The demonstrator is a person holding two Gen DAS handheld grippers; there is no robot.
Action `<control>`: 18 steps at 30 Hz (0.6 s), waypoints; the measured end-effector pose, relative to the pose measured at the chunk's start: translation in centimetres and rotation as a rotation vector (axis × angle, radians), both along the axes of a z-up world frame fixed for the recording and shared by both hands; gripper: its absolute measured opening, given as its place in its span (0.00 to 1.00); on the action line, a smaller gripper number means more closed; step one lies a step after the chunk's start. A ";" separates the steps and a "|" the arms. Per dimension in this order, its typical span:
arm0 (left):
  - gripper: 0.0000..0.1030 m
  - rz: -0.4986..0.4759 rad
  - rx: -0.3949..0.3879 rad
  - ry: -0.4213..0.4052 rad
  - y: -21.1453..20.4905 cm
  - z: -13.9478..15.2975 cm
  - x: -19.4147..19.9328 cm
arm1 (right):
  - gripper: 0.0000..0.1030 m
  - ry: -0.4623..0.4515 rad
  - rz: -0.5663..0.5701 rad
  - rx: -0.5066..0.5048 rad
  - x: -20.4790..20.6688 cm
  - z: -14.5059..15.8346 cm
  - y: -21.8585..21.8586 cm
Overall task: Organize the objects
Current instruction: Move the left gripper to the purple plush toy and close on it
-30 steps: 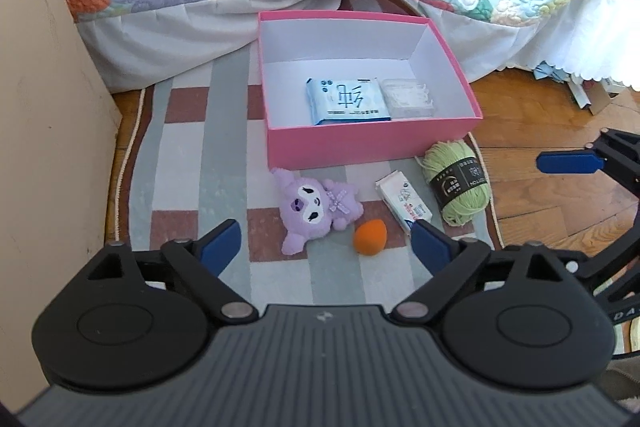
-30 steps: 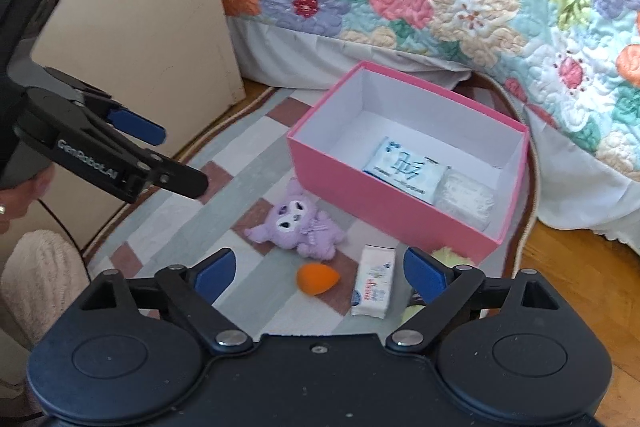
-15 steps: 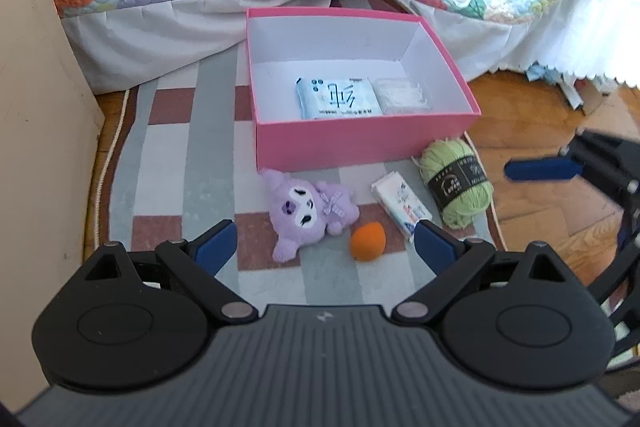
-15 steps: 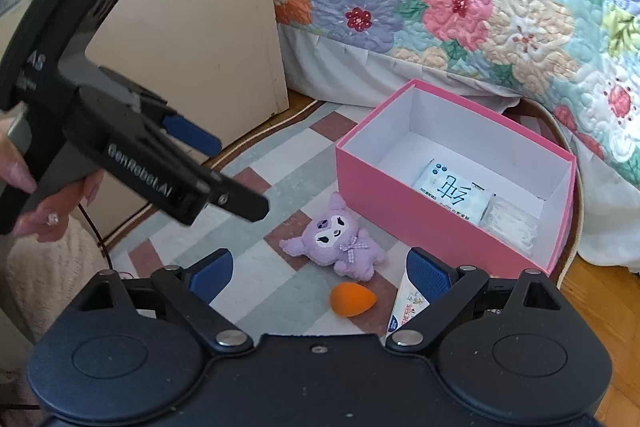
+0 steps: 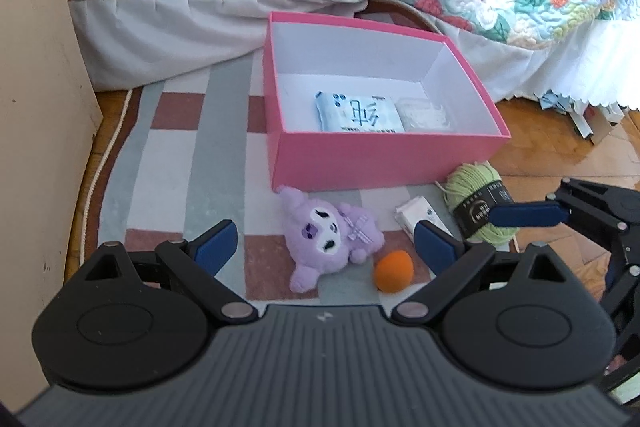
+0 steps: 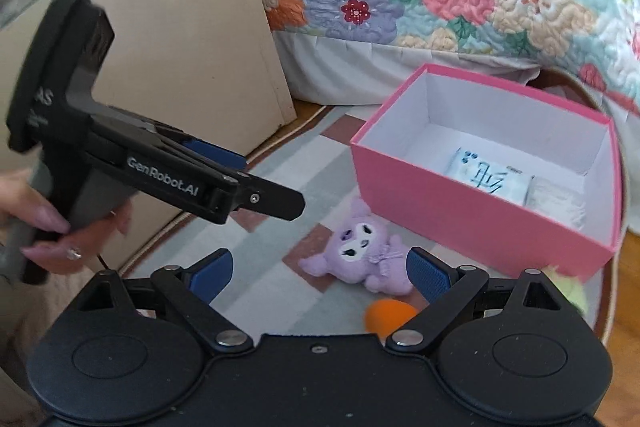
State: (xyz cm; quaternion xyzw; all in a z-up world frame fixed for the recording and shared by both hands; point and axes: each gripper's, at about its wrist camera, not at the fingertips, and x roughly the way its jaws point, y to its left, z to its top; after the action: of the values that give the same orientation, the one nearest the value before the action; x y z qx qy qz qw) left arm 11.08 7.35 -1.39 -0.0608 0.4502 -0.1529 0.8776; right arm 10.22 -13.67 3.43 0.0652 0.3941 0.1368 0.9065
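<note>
Both handheld grippers are matte black, with round pivot housings, silver screw heads and blue ribbed pads on the fingers (image 5: 218,247), and the left gripper (image 6: 256,183) carries white "GenRobot.AI" lettering along its side, gripped by a hand (image 6: 52,227) wearing a small ring.

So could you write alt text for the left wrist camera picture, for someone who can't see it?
An open left claw hovers over a purple plush toy and orange sponge on a checked rug. Behind sits a pink box holding a tissue pack; green yarn lies right.
</note>
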 end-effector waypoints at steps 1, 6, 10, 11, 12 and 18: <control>0.93 0.005 -0.003 -0.005 0.2 -0.2 0.1 | 0.93 0.009 0.000 -0.004 0.2 -0.2 0.1; 0.93 0.020 0.029 0.019 0.7 -2.0 0.7 | 0.97 0.019 -0.054 -0.005 0.8 -1.1 -0.1; 0.93 0.002 0.032 0.034 0.9 -3.4 0.8 | 0.97 0.047 -0.051 0.072 1.3 -2.1 0.2; 0.93 -0.002 0.033 0.029 0.8 -3.7 0.7 | 0.97 0.049 -0.054 0.069 1.4 -2.4 0.4; 0.93 -0.004 0.034 0.023 0.8 -3.8 0.7 | 0.97 0.054 -0.057 0.061 1.6 -2.7 0.6; 0.93 -0.002 0.072 -0.013 0.5 -4.7 0.8 | 0.97 0.073 -0.072 -0.003 2.5 -4.9 1.1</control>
State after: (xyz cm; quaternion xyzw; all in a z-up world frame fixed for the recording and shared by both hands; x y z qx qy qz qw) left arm 11.87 7.85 -6.05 -0.0277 0.4497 -0.1379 0.8820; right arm 12.77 -12.57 -1.47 0.0829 0.4245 0.1012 0.8959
